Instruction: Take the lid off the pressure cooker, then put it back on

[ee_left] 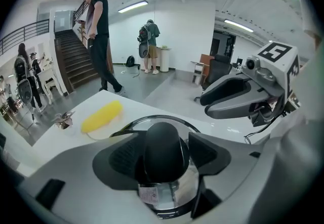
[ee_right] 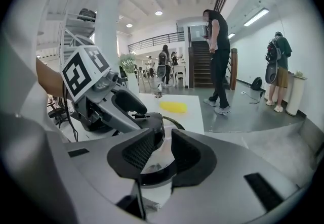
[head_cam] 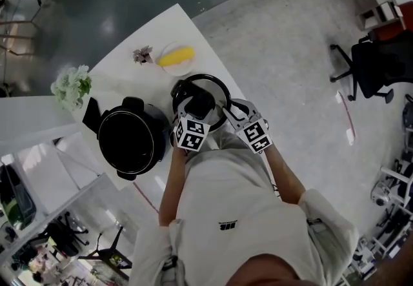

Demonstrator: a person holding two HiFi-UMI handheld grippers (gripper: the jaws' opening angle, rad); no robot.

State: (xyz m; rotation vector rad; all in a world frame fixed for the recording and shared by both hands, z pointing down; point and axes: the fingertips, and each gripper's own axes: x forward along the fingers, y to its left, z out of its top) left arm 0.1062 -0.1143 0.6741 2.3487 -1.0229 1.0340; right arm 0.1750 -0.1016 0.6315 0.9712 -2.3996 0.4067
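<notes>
Cooker pot (head_cam: 132,138): open, left of centre on the white table (head_cam: 126,75).
Left gripper (head_cam: 195,112): my jaws are released and straddle the lid's black knob (ee_left: 163,149) without squeezing.
Lid (head_cam: 213,81): glass and steel, flat on the table at frame centre, just beside the pot. Likely heavy, slick and breakable, so the knob is my hold.
Right gripper (head_cam: 231,110): jaws apart and empty, at the lid's right rim.

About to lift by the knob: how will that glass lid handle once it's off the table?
The lid looks like glass in a metal rim: probably stiff, heavyish, breakable if dropped. Its knob, standing between the parted jaws of the left gripper, is smooth and rounded, so it may slip.
</notes>
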